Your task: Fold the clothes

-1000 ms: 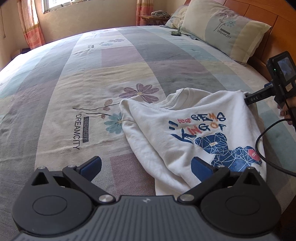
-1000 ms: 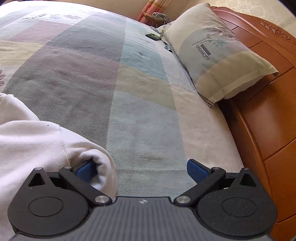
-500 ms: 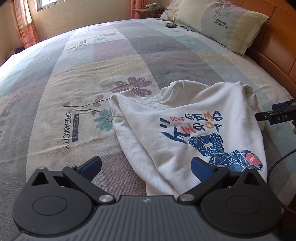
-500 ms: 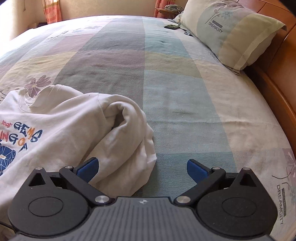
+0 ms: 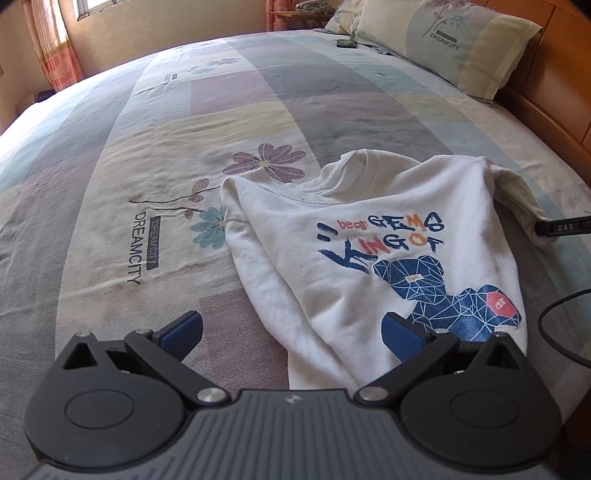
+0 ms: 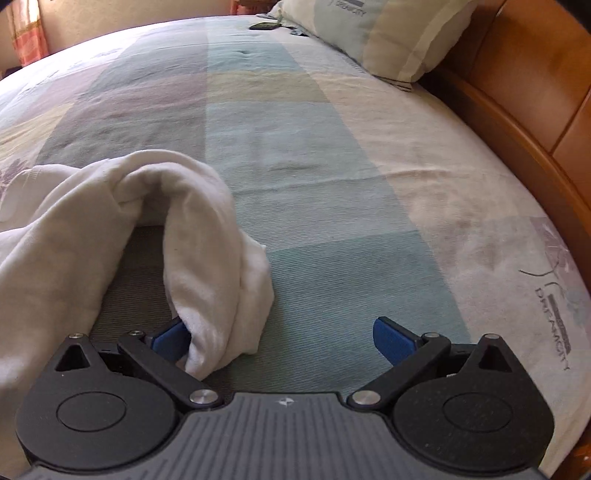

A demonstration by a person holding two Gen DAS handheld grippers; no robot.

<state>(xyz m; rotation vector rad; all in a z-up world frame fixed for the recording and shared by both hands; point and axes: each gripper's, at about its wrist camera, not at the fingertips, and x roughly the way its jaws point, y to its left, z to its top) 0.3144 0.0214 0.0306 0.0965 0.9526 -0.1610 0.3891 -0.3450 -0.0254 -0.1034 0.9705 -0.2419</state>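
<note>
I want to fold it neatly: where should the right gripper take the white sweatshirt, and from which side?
Probably the bunched sleeve of the white sweatshirt, near its free end. It stands up in a hump beside the right gripper, whose jaws are open. Coming from the headboard side, low along the bedsheet, looks easiest.

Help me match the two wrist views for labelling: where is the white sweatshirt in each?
Left wrist: sweatshirt lies right of centre, print up, reaching down to the open left gripper.
Right wrist: its bunched sleeve fills the lower left, against the left finger of the open right gripper.
Shared landmark: the pillow, top right in both.
</note>
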